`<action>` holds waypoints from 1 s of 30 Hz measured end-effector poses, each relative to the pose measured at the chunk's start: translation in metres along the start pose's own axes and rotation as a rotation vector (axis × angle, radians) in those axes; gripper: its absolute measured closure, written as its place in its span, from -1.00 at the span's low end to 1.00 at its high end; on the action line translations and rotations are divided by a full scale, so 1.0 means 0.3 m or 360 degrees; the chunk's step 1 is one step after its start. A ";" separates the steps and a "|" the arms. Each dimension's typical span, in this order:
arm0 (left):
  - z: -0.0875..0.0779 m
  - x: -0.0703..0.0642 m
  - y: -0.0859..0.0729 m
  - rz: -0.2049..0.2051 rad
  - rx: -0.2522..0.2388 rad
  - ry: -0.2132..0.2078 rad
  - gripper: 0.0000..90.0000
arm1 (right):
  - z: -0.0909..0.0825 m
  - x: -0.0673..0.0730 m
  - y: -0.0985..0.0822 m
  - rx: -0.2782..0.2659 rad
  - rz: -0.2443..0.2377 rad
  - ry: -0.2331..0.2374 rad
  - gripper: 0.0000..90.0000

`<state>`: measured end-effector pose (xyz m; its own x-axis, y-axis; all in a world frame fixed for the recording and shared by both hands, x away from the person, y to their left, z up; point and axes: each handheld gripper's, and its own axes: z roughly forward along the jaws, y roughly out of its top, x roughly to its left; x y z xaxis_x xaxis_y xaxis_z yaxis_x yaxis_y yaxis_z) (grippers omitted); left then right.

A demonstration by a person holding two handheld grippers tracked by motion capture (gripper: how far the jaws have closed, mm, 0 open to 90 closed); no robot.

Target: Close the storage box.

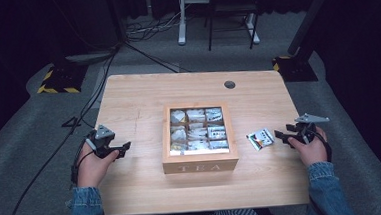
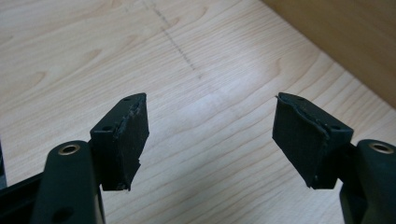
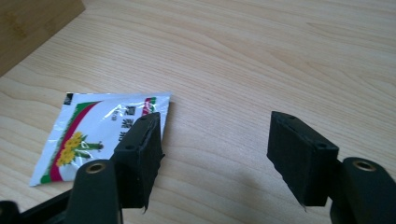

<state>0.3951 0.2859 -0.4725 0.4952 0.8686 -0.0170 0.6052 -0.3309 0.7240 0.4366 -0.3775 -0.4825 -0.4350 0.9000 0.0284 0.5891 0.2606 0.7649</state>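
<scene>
Nearest the lens in our right gripper view, we see the right gripper (image 3: 217, 154) with its two black padded jaws spread wide over bare wood, nothing between them. Just beyond its left-hand jaw, in the left middle of that frame, lies a flat white foil tea sachet (image 3: 93, 133) with a red and green stripe and a yellow flower print; the jaw overlaps one corner of it in the picture, and we cannot tell whether it touches. From the high view, we find the same sachet (image 1: 259, 139) flat on the light wooden table (image 1: 143, 98), right of centre, between the right gripper (image 1: 283, 134) and a square wooden tea box (image 1: 200, 159) with the word TEA on its front wall. That open box sits at the frame's centre, its nine compartments packed with pale sachets. Our left gripper (image 1: 125, 148) sits in the lower left of the high view, well apart from the box. Along its own view, the left gripper (image 2: 210, 135) has its jaws parted wide over bare tabletop, holding nothing.
</scene>
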 end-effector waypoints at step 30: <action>0.091 0.030 -0.061 -0.0090 0.0075 0.0070 -0.71 | 0.050 -0.044 -0.049 0.0074 0.0056 -0.0140 -0.69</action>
<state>0.4055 0.2896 -0.5046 0.4322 0.9014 -0.0256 0.6607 -0.2972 0.6893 0.4441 -0.3880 -0.5038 -0.3531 0.9356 -0.0037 0.6348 0.2425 0.7336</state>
